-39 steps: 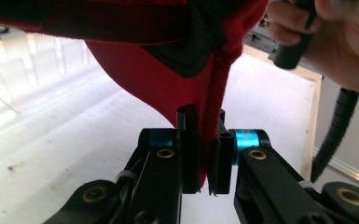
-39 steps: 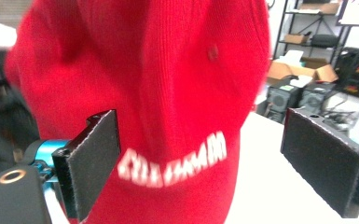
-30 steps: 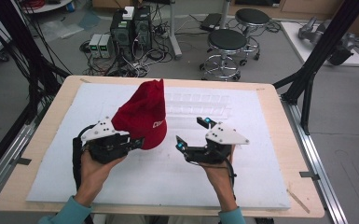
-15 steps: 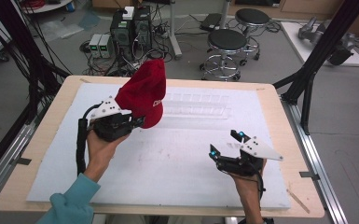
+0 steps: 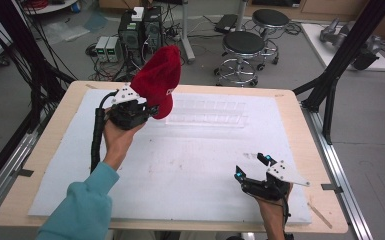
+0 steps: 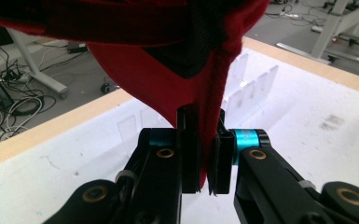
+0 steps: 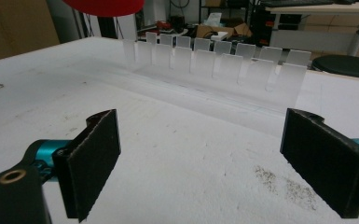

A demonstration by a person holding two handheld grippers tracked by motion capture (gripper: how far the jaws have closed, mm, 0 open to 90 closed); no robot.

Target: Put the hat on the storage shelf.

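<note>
We see two hand-held grippers at work and one red cap (image 5: 157, 80). The left hand-held gripper (image 5: 152, 109) holds that cap up above the far left part of the tabletop (image 5: 40, 135), clear of the white sheet (image 5: 190, 160) that covers it. In the left gripper view the jaws stand nearly together, clamped on a fold of the cap's edge (image 6: 214, 93), with the rest of the red cloth hanging above and ahead of them. The cap bears some white lettering, too small for us to read.

The right hand-held gripper (image 5: 252, 167) sits low over the near right part of the sheet, well apart from the cap. In the right gripper view its two black pads (image 7: 93, 163) stand wide apart with nothing between them.

One clear plastic rack (image 5: 207, 112) lies on the far middle of the sheet, just beside the raised cap. From the right gripper view we count two rows of upright clear tabs on it; the exact number of tabs we cannot tell.

Behind the tabletop we count two round stools (image 5: 245, 45) and two small grey boxes (image 5: 107, 47) on the floor.
</note>
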